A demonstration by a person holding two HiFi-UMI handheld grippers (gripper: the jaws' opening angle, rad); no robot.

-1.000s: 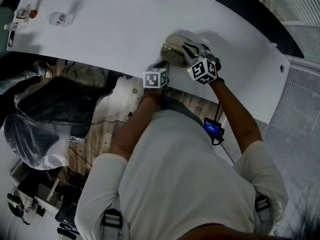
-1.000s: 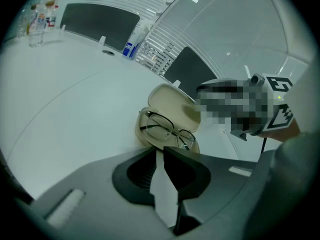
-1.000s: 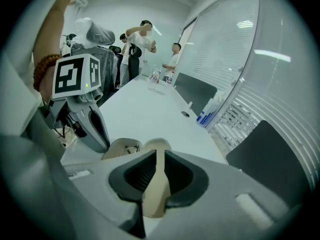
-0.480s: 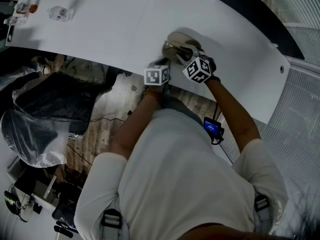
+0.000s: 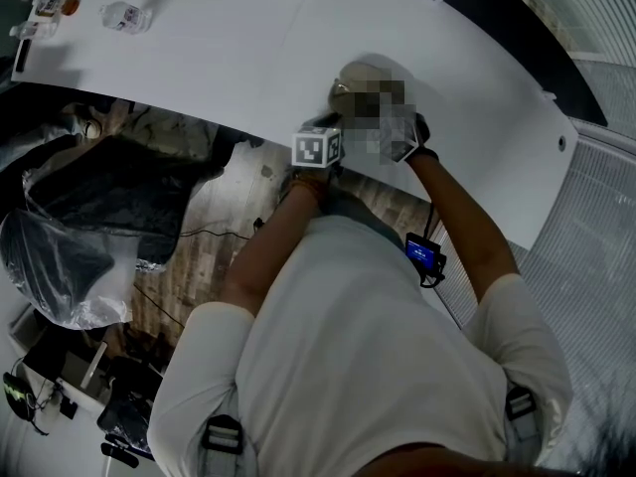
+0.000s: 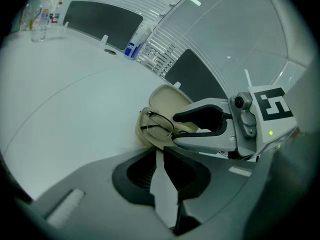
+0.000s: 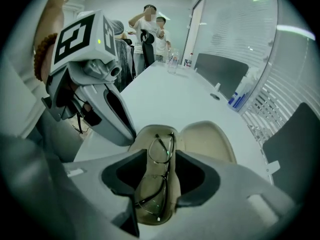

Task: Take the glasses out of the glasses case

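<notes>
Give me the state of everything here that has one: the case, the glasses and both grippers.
glasses case, open, lid laid back.
glasses, lying inside the case, not yet lifted.
left gripper, jaws together at the case's near rim, seemingly pinching it.
right gripper, jaws have just been opening, apart astride the glasses, not gripping.

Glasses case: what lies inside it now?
A folded pair of glasses lies in the tray of the open glasses case; its lid looks empty. Whether anything lies under the glasses cannot be seen.
</notes>
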